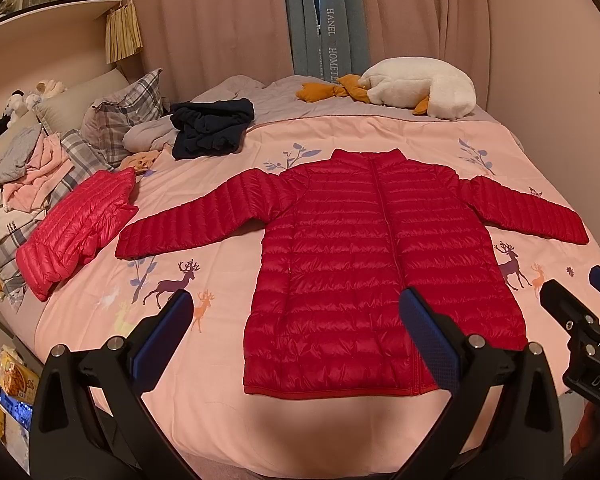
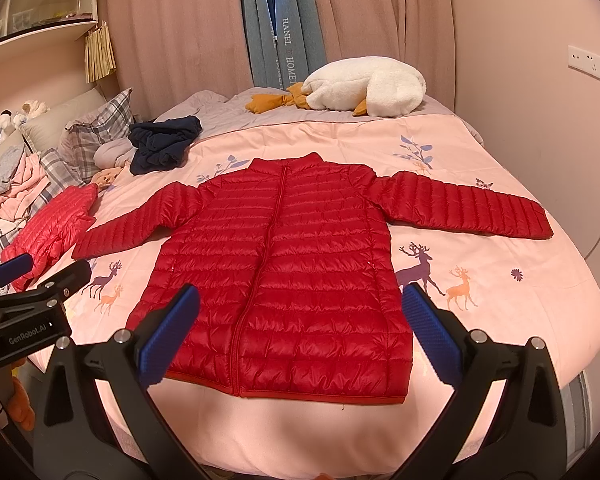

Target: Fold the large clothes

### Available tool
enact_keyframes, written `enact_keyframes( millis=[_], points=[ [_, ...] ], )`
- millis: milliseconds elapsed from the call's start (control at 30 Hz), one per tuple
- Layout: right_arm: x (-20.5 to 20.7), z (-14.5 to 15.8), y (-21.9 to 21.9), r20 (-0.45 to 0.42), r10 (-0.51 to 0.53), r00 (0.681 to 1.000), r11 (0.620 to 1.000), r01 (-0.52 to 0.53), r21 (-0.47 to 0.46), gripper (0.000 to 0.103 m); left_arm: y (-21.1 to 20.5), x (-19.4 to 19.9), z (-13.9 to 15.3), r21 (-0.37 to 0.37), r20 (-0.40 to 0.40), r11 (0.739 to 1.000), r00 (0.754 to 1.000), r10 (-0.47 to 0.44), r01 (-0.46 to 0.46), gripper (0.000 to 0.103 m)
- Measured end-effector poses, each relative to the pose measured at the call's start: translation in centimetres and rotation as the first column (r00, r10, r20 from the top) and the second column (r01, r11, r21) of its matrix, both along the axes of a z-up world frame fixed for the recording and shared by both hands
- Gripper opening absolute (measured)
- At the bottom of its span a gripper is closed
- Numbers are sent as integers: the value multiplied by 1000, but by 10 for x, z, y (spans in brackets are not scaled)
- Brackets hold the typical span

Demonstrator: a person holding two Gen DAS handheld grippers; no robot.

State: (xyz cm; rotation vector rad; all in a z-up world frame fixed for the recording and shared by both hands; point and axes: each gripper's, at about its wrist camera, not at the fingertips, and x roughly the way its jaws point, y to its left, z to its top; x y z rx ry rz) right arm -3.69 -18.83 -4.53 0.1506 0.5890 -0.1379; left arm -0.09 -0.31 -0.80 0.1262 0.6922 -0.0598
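Red puffer jacket (image 1: 364,264) lies flat and front-up on the pink deer-print bedspread (image 1: 204,384), zipped closed, collar toward the curtains (image 1: 220,20) and hem toward me, both sleeves stretched out to the sides. From my left wrist camera I see the left gripper (image 1: 296,336) hovering above the hem end of the bed, its blue-padded fingers (image 1: 428,336) spread wide and holding nothing; the left finger sits over bare bedspread, the right one over the jacket's lower front. My right gripper (image 2: 300,332) shows the same in its own view: fingers (image 2: 172,332) wide apart, empty, framing the lower half of the jacket, not touching it as far as I can tell. Each gripper shows at the edge of the other's view, side by side.

Left of the jacket, near its sleeve cuff, a second, pinker puffer garment (image 1: 76,232) lies folded. Further back sit a crumpled dark navy garment (image 1: 212,128), plaid pillows (image 1: 124,116) with a heap of grey and pink clothes (image 1: 28,172), and a white plush goose (image 1: 416,90) by the curtains.
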Motion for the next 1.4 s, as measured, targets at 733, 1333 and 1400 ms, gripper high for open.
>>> enact_keyframes(
  millis=[733, 1333, 1400],
  points=[
    [0, 1, 0, 1, 0, 1000, 1000, 0, 1, 101, -1, 0, 1, 2, 1, 1000, 1000, -1, 1, 102],
    [10, -21, -5, 8, 87, 996, 988, -87, 131, 101, 14, 15, -13, -136, -50, 990, 998, -31, 24, 102],
    [11, -26, -11, 51, 126, 991, 968, -134, 212, 101, 25, 22, -22, -230, -64, 972, 997, -53, 37, 102]
  ],
)
